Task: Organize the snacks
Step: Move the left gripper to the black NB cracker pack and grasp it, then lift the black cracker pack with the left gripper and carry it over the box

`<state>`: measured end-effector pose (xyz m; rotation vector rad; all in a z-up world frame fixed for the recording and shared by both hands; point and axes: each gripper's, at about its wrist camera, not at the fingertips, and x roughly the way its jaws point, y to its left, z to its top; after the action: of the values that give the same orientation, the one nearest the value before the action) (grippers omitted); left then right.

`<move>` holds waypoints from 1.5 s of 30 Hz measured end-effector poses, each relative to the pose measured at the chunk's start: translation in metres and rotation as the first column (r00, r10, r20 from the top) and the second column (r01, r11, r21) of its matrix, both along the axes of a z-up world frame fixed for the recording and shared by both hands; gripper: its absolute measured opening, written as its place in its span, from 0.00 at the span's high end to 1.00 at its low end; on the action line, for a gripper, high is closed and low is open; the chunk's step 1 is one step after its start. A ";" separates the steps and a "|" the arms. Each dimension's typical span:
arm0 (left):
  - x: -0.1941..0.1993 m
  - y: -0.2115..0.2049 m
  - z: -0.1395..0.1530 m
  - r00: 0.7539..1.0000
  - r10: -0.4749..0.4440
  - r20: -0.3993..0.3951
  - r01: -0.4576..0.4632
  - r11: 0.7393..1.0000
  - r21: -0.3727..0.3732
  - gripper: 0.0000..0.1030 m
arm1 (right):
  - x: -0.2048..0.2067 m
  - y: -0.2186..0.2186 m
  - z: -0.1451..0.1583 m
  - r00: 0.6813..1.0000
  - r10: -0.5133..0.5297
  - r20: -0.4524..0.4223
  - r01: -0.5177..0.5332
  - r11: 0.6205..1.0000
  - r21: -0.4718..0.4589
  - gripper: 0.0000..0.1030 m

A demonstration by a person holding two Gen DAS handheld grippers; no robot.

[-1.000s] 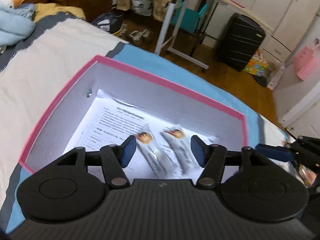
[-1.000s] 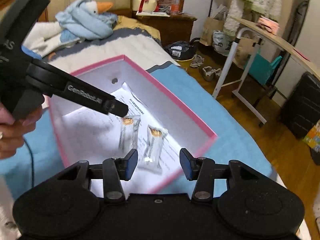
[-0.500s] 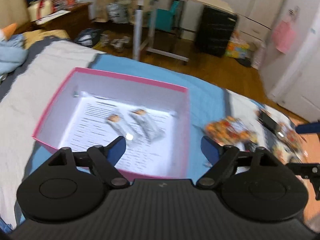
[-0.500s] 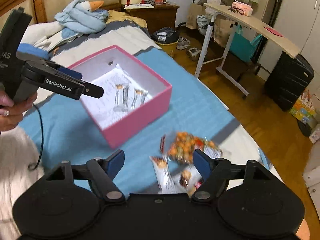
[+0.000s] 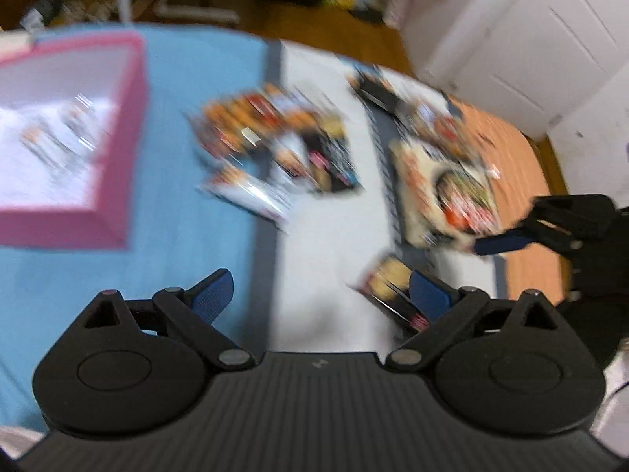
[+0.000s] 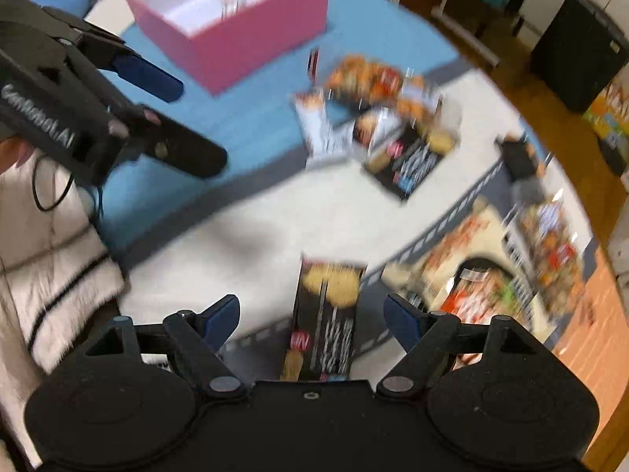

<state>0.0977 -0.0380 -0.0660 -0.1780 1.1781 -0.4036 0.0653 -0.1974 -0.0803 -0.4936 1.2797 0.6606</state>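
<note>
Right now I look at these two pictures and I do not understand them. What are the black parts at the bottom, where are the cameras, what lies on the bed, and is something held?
Each picture comes from a camera fixed on a hand-held gripper, a two-finger tool a person carries; no robot arm is present. The black parts at the bottom are the tool's body, the blue tips its fingers. One picture looks along the left gripper, the other along the right gripper. Both stand open and hold nothing. On the bed cover sits a pink box with a few small packets inside. Beside it lie loose snack packets, blurred by motion. One dark snack packet lies on the cover between the right gripper's fingers, not gripped.
</note>
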 end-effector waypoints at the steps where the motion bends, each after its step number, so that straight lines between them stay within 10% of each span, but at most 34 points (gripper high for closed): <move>1: 0.000 -0.005 -0.006 1.000 -0.008 -0.024 0.008 1.000 -0.010 0.06 | -0.002 -0.002 -0.006 1.000 -0.002 -0.018 0.002 1.000 0.000 0.18; 15: 0.003 -0.040 -0.076 0.974 0.056 -0.219 -0.092 0.984 -0.156 0.12 | 0.008 0.002 -0.083 0.981 -0.042 -0.190 0.014 0.989 -0.145 0.18; 27: -0.001 -0.051 -0.127 0.927 0.130 -0.352 -0.261 0.898 -0.355 0.53 | 0.011 -0.004 -0.096 0.983 -0.064 -0.174 0.039 0.989 -0.144 0.47; 45: -0.006 -0.050 -0.127 0.946 0.182 -0.269 -0.272 0.896 -0.351 0.67 | 0.033 -0.011 -0.090 0.973 -0.156 -0.167 0.148 0.987 -0.061 0.49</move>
<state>0.0918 -0.0878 -0.1929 -0.7172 1.2782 -0.4098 0.0987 -0.2087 -0.1705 -0.3795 1.4831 0.5529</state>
